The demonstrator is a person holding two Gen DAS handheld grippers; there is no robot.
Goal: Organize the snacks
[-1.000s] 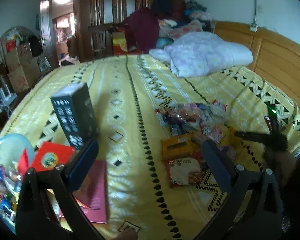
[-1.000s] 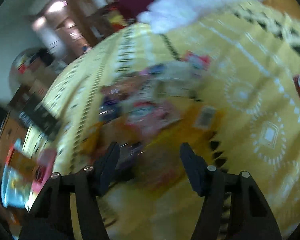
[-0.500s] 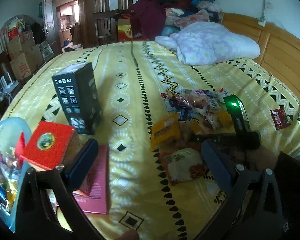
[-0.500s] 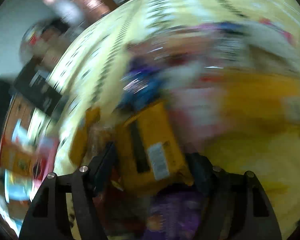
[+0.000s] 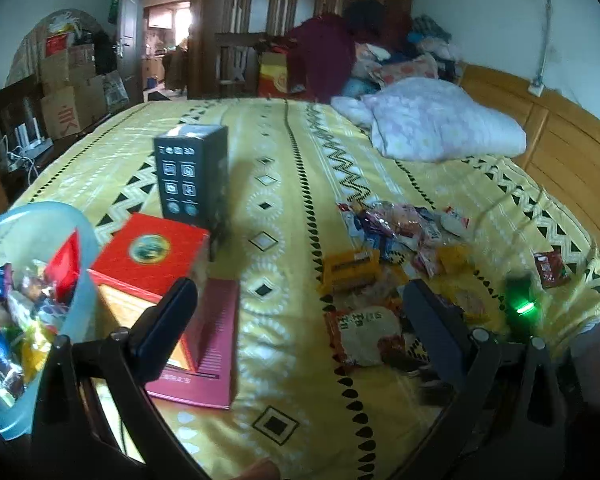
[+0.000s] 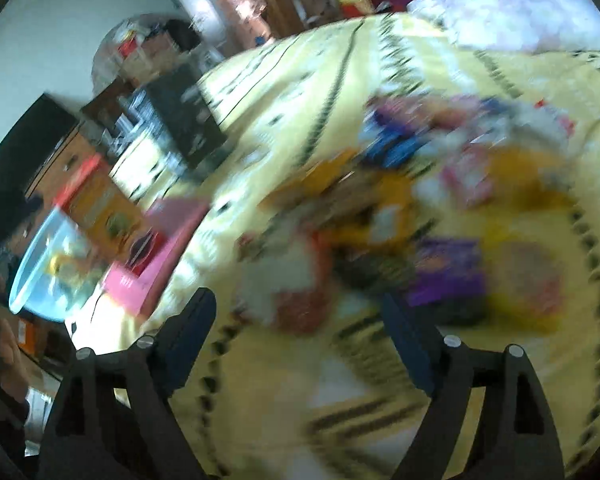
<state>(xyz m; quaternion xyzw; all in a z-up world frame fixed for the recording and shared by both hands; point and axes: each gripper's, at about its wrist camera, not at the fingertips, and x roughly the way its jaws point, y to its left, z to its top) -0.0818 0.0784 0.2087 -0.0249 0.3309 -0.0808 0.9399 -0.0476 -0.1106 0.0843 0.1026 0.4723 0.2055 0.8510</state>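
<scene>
Now we see the left tongs spread wide and empty at the bottom of the left wrist view, above the yellow bedspread. The snack pile lies right of centre, well short of the bed's right edge; one red packet sits apart near that edge. At lower left the blue bowl of sweets touches the red box, with the black box upright behind. Bare bedspread stretches between the boxes and the pile. Our right tongs are opening, nothing between them, over the blurred snacks.
</scene>
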